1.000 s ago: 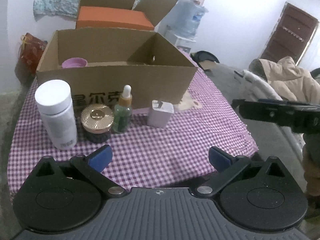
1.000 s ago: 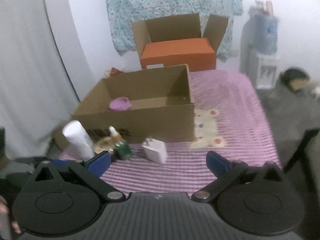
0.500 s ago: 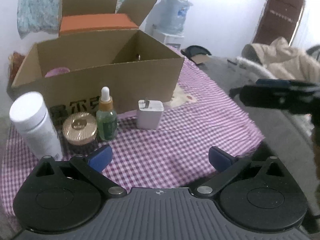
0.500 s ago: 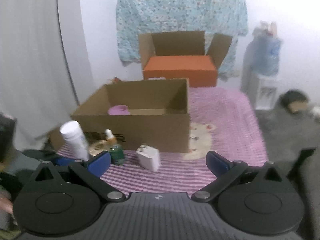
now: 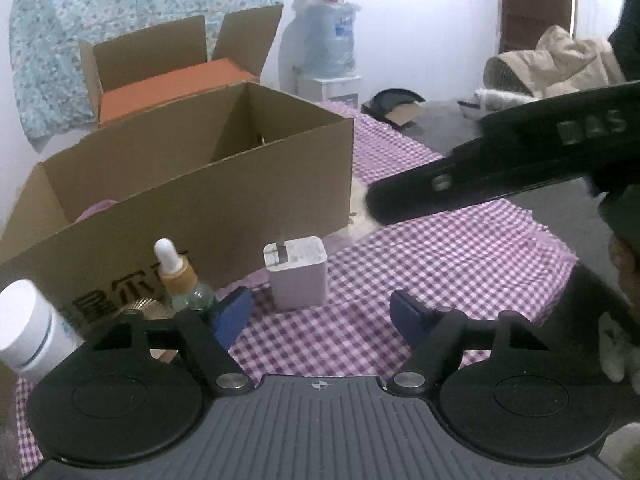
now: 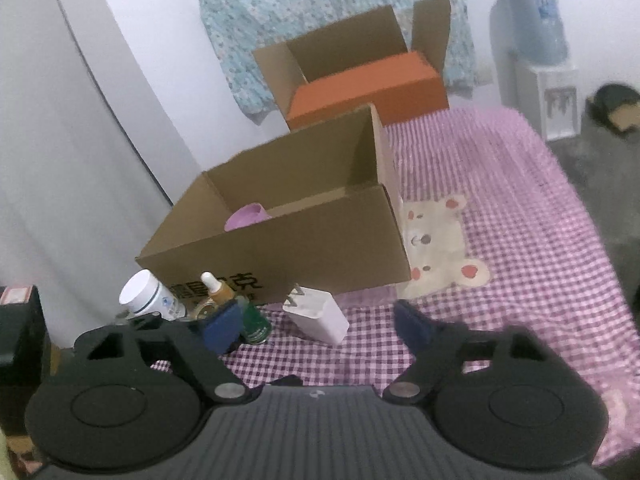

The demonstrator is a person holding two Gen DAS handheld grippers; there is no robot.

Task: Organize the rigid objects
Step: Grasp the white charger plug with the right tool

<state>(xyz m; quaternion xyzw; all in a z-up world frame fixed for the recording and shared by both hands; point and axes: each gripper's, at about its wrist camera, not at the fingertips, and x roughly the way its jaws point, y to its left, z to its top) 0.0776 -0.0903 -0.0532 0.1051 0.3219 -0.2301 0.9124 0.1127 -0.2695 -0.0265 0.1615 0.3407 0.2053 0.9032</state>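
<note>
Both the left gripper [image 5: 322, 314] and right gripper [image 6: 318, 322] had just been closing — jaws apart, empty — before the white charger [image 5: 297, 277].

Open checked cloth [image 5: 460, 264] right of white charger [image 5: 297, 276]: free | left: dropper bottle [image 5: 180, 280], white jar [image 5: 24, 328] crowd together | behind: cardboard box [image 5: 224, 208] wall blocks | box top open.
</note>
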